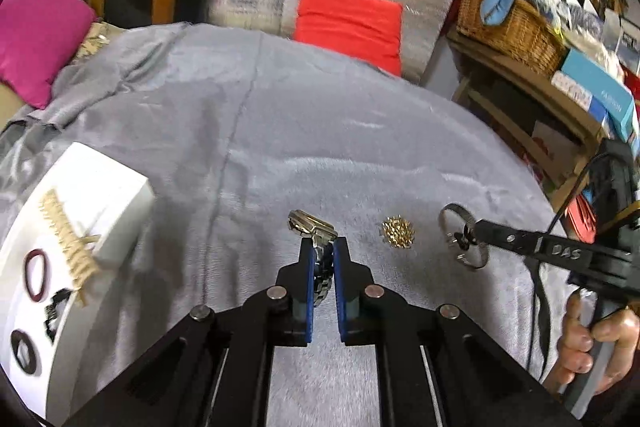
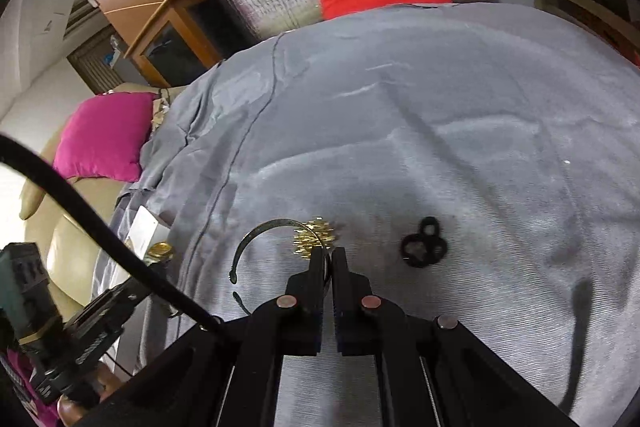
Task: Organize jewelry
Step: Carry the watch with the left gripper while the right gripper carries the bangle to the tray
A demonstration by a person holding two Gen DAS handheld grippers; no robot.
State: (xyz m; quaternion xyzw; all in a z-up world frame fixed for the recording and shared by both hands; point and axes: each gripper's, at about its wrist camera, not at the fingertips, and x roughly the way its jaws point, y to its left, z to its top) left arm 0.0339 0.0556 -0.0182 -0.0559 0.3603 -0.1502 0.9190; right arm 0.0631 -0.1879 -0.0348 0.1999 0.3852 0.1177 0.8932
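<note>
On the far left of the grey-covered tabletop (image 1: 360, 155) stood a white tray (image 1: 64, 347) already holding a straw-coloured strand (image 1: 68, 243), a dark red loop (image 1: 37, 275) and other dark pieces. To its right, the left tool (image 1: 323, 247) was closed on a metal watch (image 1: 316, 231), its blue pads pinching the link band while the clasp end stuck out past the tips, clear of the cloth. Further right a gold cluster (image 1: 397, 231) lay loose on the cloth. Beyond it the right tool (image 2: 330, 255) was shut on a thin open bangle (image 2: 264, 231), gripped by one edge so most of the hoop hung out to the left. A black three-ring piece (image 2: 424, 242) rested untouched at the right.

The watch was likely the greater risk: held by a slick, jointed band, it could slide or swing free on the way to the tray. The bangle, caught off-centre, might pivot in the grip and snag the gold cluster just beside it.

Both tools angled downward toward the cloth, and a hand (image 1: 592, 339) wrapped the right tool's handle at the near right.
</note>
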